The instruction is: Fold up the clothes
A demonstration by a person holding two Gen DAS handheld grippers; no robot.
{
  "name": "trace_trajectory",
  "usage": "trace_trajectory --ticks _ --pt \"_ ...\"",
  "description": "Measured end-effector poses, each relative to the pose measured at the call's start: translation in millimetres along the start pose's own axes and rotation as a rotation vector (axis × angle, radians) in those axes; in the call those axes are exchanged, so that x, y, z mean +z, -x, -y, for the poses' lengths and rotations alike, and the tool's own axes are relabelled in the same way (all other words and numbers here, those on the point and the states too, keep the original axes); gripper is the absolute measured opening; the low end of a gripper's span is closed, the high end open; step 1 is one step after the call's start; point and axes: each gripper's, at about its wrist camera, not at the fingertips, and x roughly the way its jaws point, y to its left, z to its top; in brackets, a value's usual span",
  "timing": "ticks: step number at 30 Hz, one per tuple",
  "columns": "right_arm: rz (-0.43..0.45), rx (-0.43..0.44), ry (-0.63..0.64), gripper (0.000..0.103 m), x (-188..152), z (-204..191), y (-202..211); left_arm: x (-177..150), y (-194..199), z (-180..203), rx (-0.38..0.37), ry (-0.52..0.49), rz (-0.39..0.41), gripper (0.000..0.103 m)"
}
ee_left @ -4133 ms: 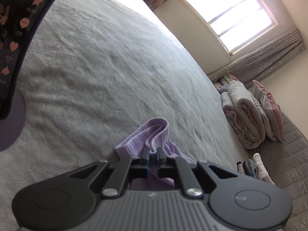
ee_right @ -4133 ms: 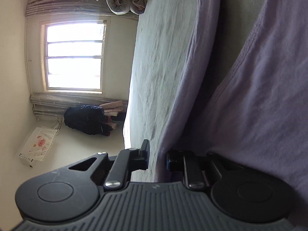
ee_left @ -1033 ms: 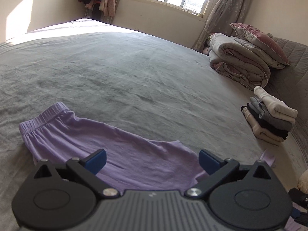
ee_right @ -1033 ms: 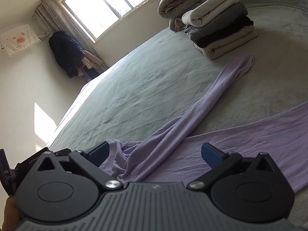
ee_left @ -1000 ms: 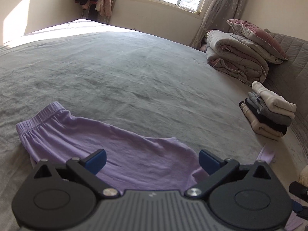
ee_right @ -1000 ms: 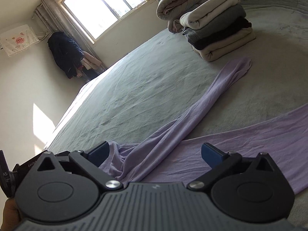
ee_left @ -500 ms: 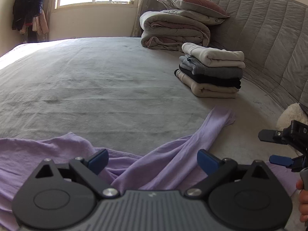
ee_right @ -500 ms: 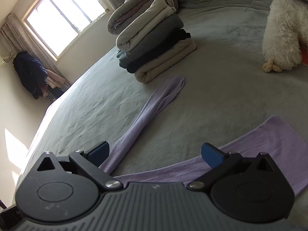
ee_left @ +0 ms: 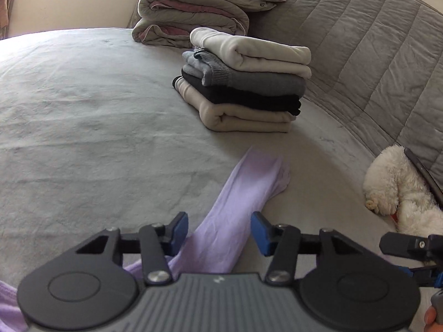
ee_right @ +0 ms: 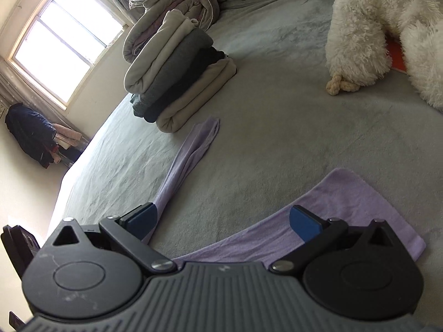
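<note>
Lilac trousers lie flat on the grey bed (ee_left: 83,110). One leg (ee_left: 243,193) runs forward between the fingers of my left gripper (ee_left: 220,231), which is open about a leg's width and grips nothing; the cuff ends just short of the folded stack. In the right wrist view the same leg (ee_right: 191,152) stretches away on the left. The other leg (ee_right: 346,207) lies under my right gripper (ee_right: 223,220), whose jaws stand wide open and empty. The right gripper (ee_left: 415,260) also shows at the right edge of the left wrist view.
A stack of folded clothes (ee_left: 243,83) sits beyond the cuff, with a rolled duvet (ee_left: 191,19) behind it. A white plush toy (ee_left: 398,188) lies to the right by the quilted headboard (ee_left: 360,41). An orange item (ee_right: 398,55) lies under the toy.
Both grippers let go of the trousers and swung toward the leg ends. In the last half second the left moved forward over its leg and its jaws narrowed; the right stayed wide.
</note>
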Motion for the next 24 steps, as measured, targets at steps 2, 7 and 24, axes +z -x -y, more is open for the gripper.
trace_trajectory --ticks 2,7,24 --pt "0.006 -0.006 0.008 0.103 2 3 2 5 -13 4 -0.006 0.013 -0.007 0.041" --pt "0.014 -0.016 0.002 0.103 8 13 4 18 -44 16 -0.021 0.031 -0.017 0.038" --pt "0.066 0.056 -0.096 0.103 21 23 6 36 -25 55 -0.13 -0.003 0.049 0.002"
